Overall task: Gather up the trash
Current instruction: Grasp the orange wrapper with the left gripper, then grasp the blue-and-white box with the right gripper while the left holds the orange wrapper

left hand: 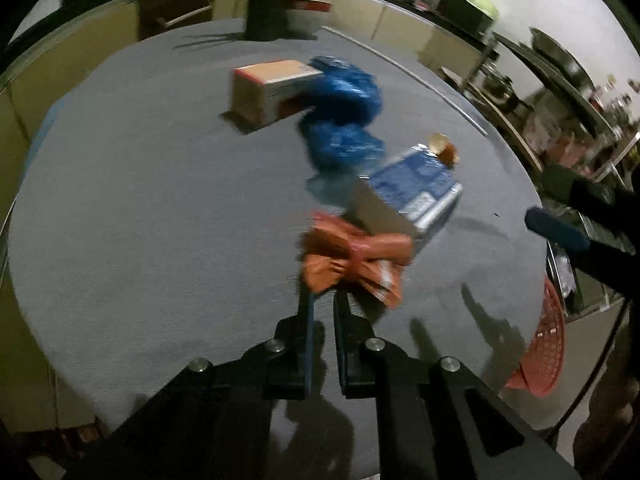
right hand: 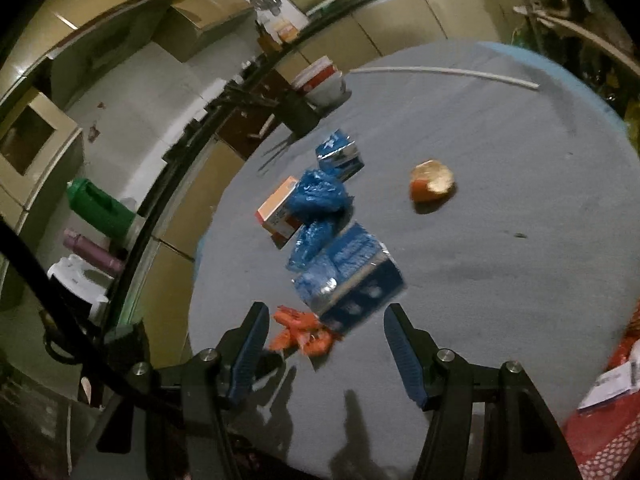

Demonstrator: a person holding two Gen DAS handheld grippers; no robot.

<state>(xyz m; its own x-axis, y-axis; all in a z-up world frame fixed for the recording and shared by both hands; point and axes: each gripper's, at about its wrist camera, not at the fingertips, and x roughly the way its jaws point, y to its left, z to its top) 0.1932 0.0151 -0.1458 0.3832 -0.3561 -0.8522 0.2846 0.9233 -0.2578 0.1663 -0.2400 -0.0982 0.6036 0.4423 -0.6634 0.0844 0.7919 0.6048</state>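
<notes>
My left gripper (left hand: 322,294) is shut on a crumpled orange wrapper (left hand: 352,258), held just above the grey table (left hand: 140,220); the wrapper also shows in the right wrist view (right hand: 302,330). Behind it lie a blue carton (left hand: 416,190), a crumpled blue plastic bag (left hand: 344,112) and an orange-and-white box (left hand: 268,88). My right gripper (right hand: 324,320) is open and empty, its fingers either side of the blue carton (right hand: 352,276) without touching it. An orange peel piece (right hand: 432,186) lies farther out. A smaller blue carton (right hand: 338,154) lies beyond the bag (right hand: 318,210).
A red mesh basket (left hand: 544,352) hangs off the table's right edge, and holds paper trash in the right wrist view (right hand: 612,412). A white strip (right hand: 444,72) lies along the far edge. A dark object (left hand: 266,16) and a bowl (right hand: 326,86) stand at the far rim.
</notes>
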